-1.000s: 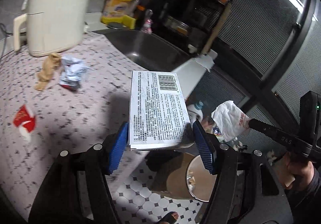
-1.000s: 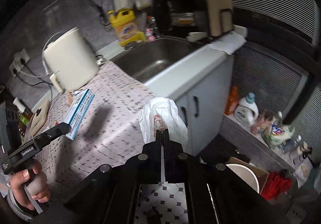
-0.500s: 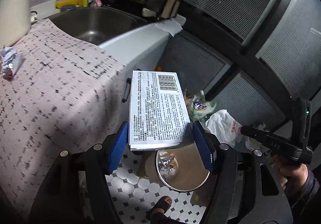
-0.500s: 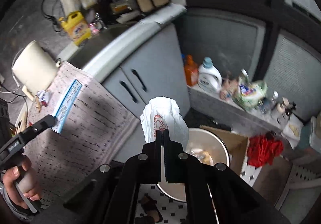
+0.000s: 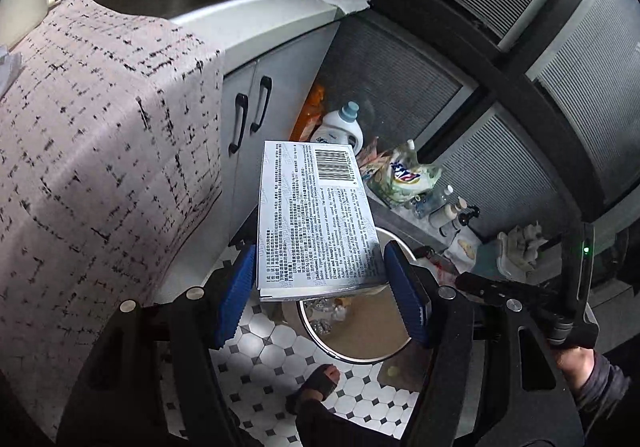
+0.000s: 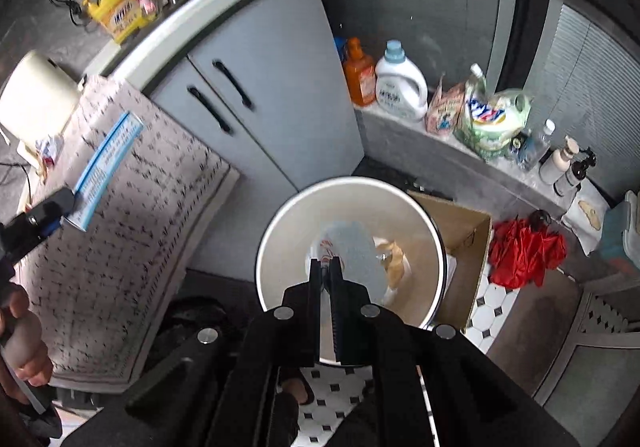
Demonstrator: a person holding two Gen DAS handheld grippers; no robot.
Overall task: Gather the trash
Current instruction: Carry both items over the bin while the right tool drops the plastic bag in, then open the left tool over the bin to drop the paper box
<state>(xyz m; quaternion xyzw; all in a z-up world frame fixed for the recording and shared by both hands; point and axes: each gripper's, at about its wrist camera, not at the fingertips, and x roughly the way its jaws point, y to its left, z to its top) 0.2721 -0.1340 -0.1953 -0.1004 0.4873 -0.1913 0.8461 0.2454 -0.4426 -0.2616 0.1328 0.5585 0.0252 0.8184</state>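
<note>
The left gripper [image 5: 320, 279] is gripping a flat white printed cardboard box [image 5: 316, 215] above the round cream trash bin [image 6: 276, 231] on the floor; the right gripper's [image 6: 325, 267] jaws, slightly parted, are hanging over a white plastic bag [image 6: 352, 247] inside. Centring the box over the opening before letting go should prevent a miss.

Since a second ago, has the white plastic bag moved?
Yes. The white plastic bag went from beside the cabinet doors to over the trash bin.

L wrist: looking down past counter | R wrist: looking steeply down | both sharing bin [image 5: 356, 343] [image 6: 352, 243], lower centre
</note>
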